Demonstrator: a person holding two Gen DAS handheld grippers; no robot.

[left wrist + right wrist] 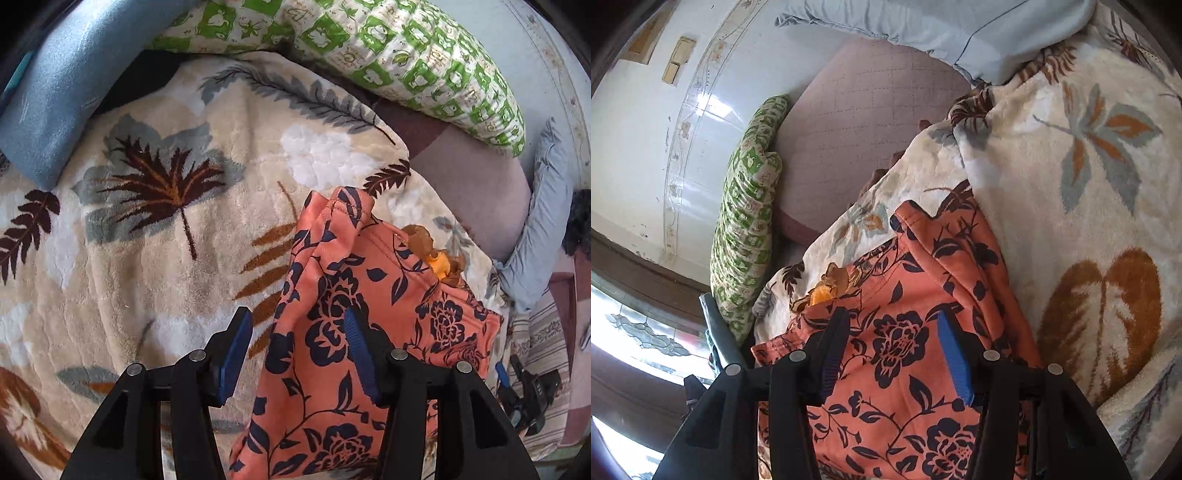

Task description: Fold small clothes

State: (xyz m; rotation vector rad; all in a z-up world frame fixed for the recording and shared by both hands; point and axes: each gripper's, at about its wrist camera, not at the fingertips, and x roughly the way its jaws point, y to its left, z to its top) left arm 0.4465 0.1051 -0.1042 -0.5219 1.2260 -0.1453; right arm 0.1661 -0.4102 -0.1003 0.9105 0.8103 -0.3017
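Observation:
A coral garment (354, 332) printed with navy flowers lies folded on a cream leaf-patterned blanket (147, 258). A brown and orange frill (432, 254) pokes out at its far edge. My left gripper (295, 314) hovers open over the garment's left side; the blue pads (232, 365) touch no cloth. In the right wrist view the same garment (905, 369) fills the lower middle, with the frill (827, 284) at its left. My right gripper (892, 314) stands open above it, with the cloth below the jaws and not pinched.
A green and white checked pillow (406, 55) lies at the far side, against the tiled wall (646, 147). A blue folded cloth (55, 92) sits at the left and a pale blue cloth (543, 221) at the right. A mauve sheet (868, 110) shows beyond the blanket.

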